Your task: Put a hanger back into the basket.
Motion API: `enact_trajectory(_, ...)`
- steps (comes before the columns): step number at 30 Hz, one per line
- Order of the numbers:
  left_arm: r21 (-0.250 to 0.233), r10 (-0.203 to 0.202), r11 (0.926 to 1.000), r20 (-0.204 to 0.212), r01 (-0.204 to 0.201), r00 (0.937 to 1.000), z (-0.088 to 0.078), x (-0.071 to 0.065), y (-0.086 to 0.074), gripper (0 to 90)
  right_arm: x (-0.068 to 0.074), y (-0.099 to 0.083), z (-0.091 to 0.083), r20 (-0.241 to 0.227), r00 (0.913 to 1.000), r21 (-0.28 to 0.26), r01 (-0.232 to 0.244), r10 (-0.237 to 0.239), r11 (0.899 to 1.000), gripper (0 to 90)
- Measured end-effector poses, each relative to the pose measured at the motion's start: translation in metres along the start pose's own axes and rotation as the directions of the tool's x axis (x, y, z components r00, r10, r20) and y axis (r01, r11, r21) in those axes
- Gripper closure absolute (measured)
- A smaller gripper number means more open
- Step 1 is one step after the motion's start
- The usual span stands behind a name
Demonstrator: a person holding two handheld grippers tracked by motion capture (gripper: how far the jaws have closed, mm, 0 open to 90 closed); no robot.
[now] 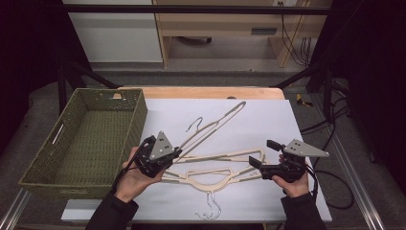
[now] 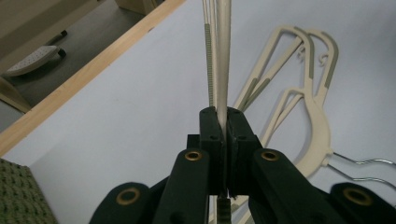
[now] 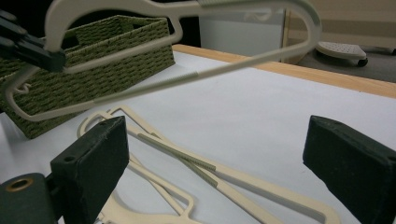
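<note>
Now left gripper [image 1: 176, 154] clamps raised hanger [image 1: 215, 123].

Woven basket, white table cover and the room behind

A green woven basket [image 1: 84, 141] sits open on the left side of the table, a slot handle in its near-left wall, its right wall just beside the white table cover [image 1: 268, 120]. A light wooden table edge [image 1: 210, 92] runs along the far side of the cover. Beyond it stand a white cabinet [image 1: 115, 31] and a light wooden desk [image 1: 225, 24]. Black cables [image 1: 330, 191] trail over the grey floor at the right. A white wheeled base [image 3: 338, 50] rests on the floor past the table.
</note>
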State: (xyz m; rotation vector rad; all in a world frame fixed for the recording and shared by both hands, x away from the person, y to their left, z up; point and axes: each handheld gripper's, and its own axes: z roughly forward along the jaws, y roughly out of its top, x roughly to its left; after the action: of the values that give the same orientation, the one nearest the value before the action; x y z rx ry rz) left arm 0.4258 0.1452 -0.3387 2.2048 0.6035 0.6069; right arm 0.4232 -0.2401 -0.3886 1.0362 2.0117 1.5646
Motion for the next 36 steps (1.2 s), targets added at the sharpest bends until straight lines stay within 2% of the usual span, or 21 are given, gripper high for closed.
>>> enact_trajectory(2,-0.031,-0.030,0.9991,0.012,0.030,0.9995,-0.014,0.008,0.005,87.0,0.000,0.000,0.000,0.002,1.0000,-0.005,0.007,-0.007,1.000,7.0)
enact_trajectory(4,-0.034,-0.038,0.9987,0.019,0.038,0.9991,-0.019,0.011,0.006,86.9,0.000,0.000,0.000,0.008,1.0000,0.000,0.005,-0.005,1.000,6.4)
enact_trajectory(6,-0.046,-0.059,0.9971,0.029,0.060,0.9979,-0.033,0.021,0.011,87.0,0.000,-0.001,0.001,0.016,0.9998,0.001,0.008,-0.008,1.000,5.3)
enact_trajectory(7,-0.046,-0.059,0.9971,0.029,0.060,0.9979,-0.033,0.021,0.011,87.0,0.000,-0.001,0.001,0.016,0.9998,0.001,0.008,-0.008,1.000,5.3)
enact_trajectory(8,-0.056,-0.072,0.9957,0.030,0.074,0.9969,-0.042,0.027,0.015,86.9,0.000,-0.001,0.002,0.019,0.9998,0.002,0.007,-0.007,1.000,5.2)
enact_trajectory(10,-0.051,-0.061,0.9967,0.031,0.063,0.9977,-0.048,0.031,0.016,87.0,0.000,-0.001,0.002,0.019,0.9998,0.004,0.003,-0.004,1.000,5.1)
enact_trajectory(14,-0.062,-0.066,0.9958,0.021,0.068,0.9976,-0.070,0.049,0.023,86.9,0.000,-0.002,0.002,0.020,0.9998,0.004,0.001,-0.001,1.000,5.1)
enact_trajectory(16,-0.057,-0.061,0.9964,0.020,0.062,0.9979,-0.074,0.053,0.023,86.9,0.000,-0.002,0.002,0.021,0.9998,0.005,-0.001,0.001,1.000,5.1)
enact_trajectory(17,-0.046,-0.062,0.9970,0.008,0.063,0.9980,-0.083,0.064,0.023,86.9,-0.001,-0.002,0.002,0.018,0.9998,0.004,-0.002,0.002,1.000,5.2)
enact_trajectory(18,-0.038,-0.061,0.9974,0.005,0.061,0.9982,-0.085,0.068,0.022,86.9,-0.001,-0.002,0.002,0.019,0.9998,0.001,-0.003,0.003,1.000,5.2)
enact_trajectory(22,-0.022,-0.079,0.9967,-0.016,0.078,0.9968,-0.095,0.084,0.017,86.9,-0.001,-0.002,0.002,0.018,0.9998,0.003,-0.005,0.005,1.000,5.3)
enact_trajectory(23,-0.024,-0.092,0.9956,-0.027,0.091,0.9954,-0.099,0.092,0.013,86.9,-0.001,-0.002,0.003,0.019,0.9998,0.006,-0.001,0.001,1.000,5.3)
enact_trajectory(24,-0.024,-0.092,0.9956,-0.027,0.091,0.9954,-0.099,0.092,0.013,86.9,-0.001,-0.002,0.003,0.019,0.9998,0.006,-0.001,0.001,1.000,5.3)
enact_trajectory(25,0.000,-0.095,0.9954,-0.050,0.096,0.9942,-0.103,0.102,0.007,86.9,-0.001,-0.002,0.003,0.019,0.9998,0.007,0.000,0.000,1.000,5.3)
enact_trajectory(28,0.006,-0.110,0.9939,-0.065,0.110,0.9918,-0.106,0.110,0.002,86.9,-0.001,-0.002,0.003,0.017,0.9999,0.010,0.001,-0.001,1.000,5.3)
enact_trajectory(29,0.015,-0.115,0.9931,-0.079,0.116,0.9902,-0.111,0.120,-0.005,86.9,-0.001,-0.002,0.003,0.015,0.9999,0.010,0.000,0.000,1.000,5.2)
enact_trajectory(32,0.021,-0.128,0.9912,-0.090,0.130,0.9877,-0.115,0.133,-0.016,86.9,-0.001,-0.003,0.003,0.017,0.9998,0.009,0.005,-0.005,1.000,5.0)
enact_trajectory(33,0.021,-0.128,0.9912,-0.090,0.130,0.9877,-0.115,0.133,-0.016,86.9,-0.001,-0.003,0.003,0.017,0.9998,0.009,0.005,-0.005,1.000,5.0)
enact_trajectory(34,0.022,-0.145,0.9888,-0.096,0.148,0.9848,-0.117,0.141,-0.023,86.9,-0.001,-0.003,0.004,0.021,0.9998,0.010,0.001,-0.001,1.000,4.9)
enact_trajectory(35,0.022,-0.145,0.9888,-0.096,0.148,0.9848,-0.117,0.141,-0.023,86.9,-0.001,-0.003,0.004,0.021,0.9998,0.010,0.001,-0.001,1.000,4.9)
enact_trajectory(36,0.030,-0.162,0.9856,-0.111,0.166,0.9805,-0.119,0.150,-0.033,86.9,-0.001,-0.003,0.005,0.023,0.9997,0.013,0.002,-0.002,1.000,4.8)
